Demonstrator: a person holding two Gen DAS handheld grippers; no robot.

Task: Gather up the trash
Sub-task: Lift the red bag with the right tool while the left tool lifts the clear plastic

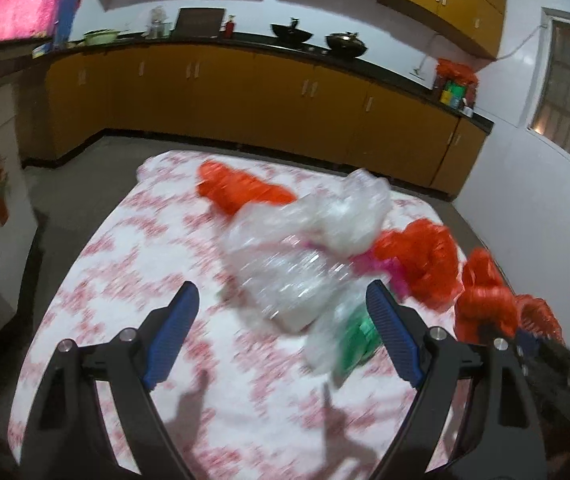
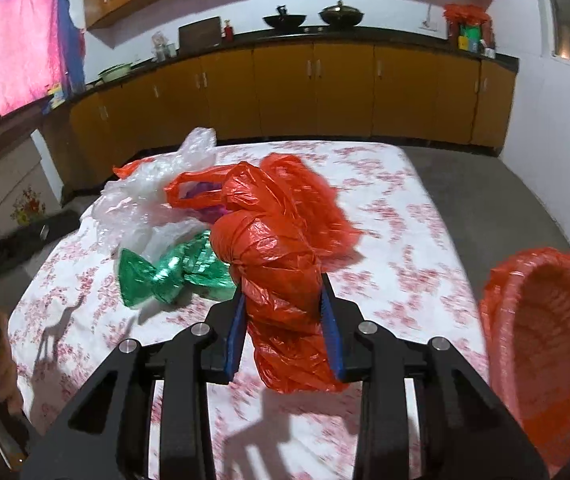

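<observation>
Right hand-held gripper (image 2: pixel 284 300) clamped on a twisted red plastic bag (image 2: pixel 281 280) just above the floral-clothed tabletop (image 2: pixel 405 240), red basket (image 2: pixel 549 340) to its right; left hand-held gripper (image 1: pixel 285 312) spread wide, empty, before a clear plastic bag (image 1: pixel 305 240).

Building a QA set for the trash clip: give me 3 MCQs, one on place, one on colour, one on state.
1. Where is the basket?
A. right of the right gripper
B. on the counter
C. on the floor
2. What colour is the shiny wrapper beside the clear plastic?
A. blue
B. green
C. yellow
3. How does the left gripper stand?
A. shut on a bottle
B. shut on cloth
C. open, gripping nothing

A: it sits at the right edge of the right wrist view, on the table.
B: its foil reads green.
C: its pads stand wide apart.
</observation>
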